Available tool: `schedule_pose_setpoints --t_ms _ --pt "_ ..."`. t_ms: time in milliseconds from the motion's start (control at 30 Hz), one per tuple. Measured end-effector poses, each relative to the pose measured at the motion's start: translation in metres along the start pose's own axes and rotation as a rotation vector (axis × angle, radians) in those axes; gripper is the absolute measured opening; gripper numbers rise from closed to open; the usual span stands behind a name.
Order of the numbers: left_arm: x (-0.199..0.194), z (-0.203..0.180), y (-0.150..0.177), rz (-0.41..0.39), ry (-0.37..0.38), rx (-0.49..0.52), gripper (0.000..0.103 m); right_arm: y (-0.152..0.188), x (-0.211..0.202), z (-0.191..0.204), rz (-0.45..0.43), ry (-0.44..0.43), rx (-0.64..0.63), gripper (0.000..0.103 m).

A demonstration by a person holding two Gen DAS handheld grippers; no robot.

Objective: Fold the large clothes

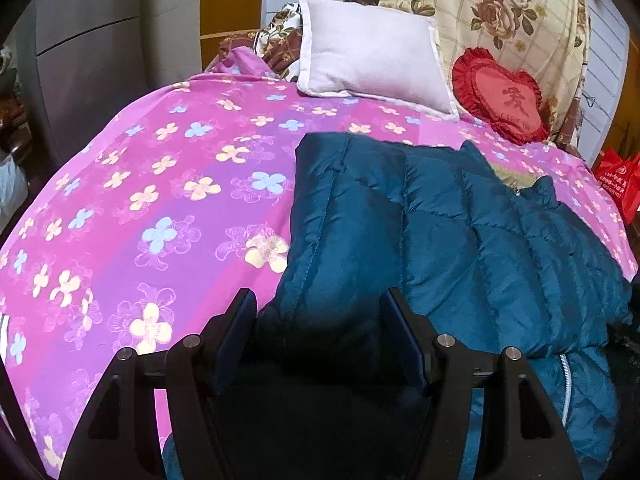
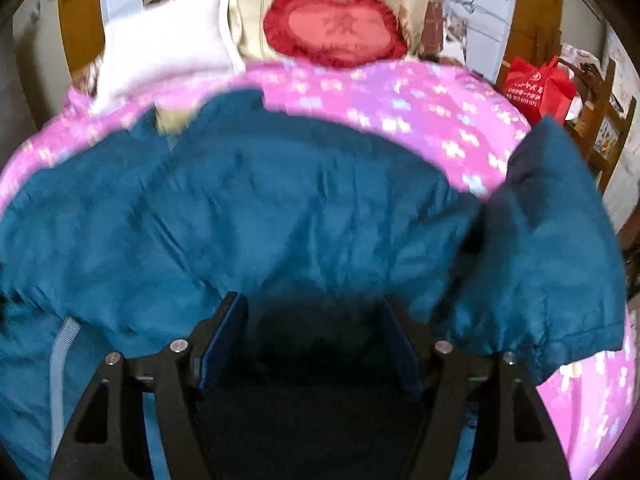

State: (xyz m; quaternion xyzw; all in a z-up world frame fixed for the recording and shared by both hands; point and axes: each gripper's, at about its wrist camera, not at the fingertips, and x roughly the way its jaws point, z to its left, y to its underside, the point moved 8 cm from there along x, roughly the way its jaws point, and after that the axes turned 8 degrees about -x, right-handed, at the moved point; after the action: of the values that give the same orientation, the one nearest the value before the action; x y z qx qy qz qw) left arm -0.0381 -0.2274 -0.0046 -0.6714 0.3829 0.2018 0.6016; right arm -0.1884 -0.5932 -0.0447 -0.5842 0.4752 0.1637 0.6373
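Jacket: a teal quilted puffer jacket (image 1: 460,240) lies spread on a bed, sleeve folded across its body.
Surface: sheeny, puffy fabric, stitched in channels (pale zipper along one edge).
Bedding: pink floral bedspread (image 1: 160,200); white pillow (image 1: 372,56) and red heart cushion (image 1: 500,96) beyond.
Axis: collar toward the pillows, hem toward the cameras.
Left gripper (image 1: 320,312): jaws spread, jacket fabric between them; grip unclear.
Right gripper (image 2: 316,320): jaws apart over the jacket; blurred.
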Motion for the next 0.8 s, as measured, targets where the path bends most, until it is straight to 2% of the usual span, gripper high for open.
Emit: schedule_pose_setpoints --t_ms 133,300,433,800 --pt "-0.016 -0.008 -0.005 -0.041 0.019 0.014 0.047 0.002 -0.003 0.000 -0.008 -0.001 0.008 0.074" --pt "-0.036 -0.020 -0.009 -0.092 0.042 0.046 0.047 0.006 -0.030 0.002 -0.039 -0.022 0.021 0.074" --pt "-0.048 -0.027 -0.009 -0.110 0.061 0.058 0.047 0.012 -0.053 0.010 -0.074 -0.039 -0.006 0.081" --pt "-0.070 -0.052 0.001 -0.136 0.091 0.094 0.047 0.024 -0.098 0.037 -0.118 -0.070 -0.073 0.083"
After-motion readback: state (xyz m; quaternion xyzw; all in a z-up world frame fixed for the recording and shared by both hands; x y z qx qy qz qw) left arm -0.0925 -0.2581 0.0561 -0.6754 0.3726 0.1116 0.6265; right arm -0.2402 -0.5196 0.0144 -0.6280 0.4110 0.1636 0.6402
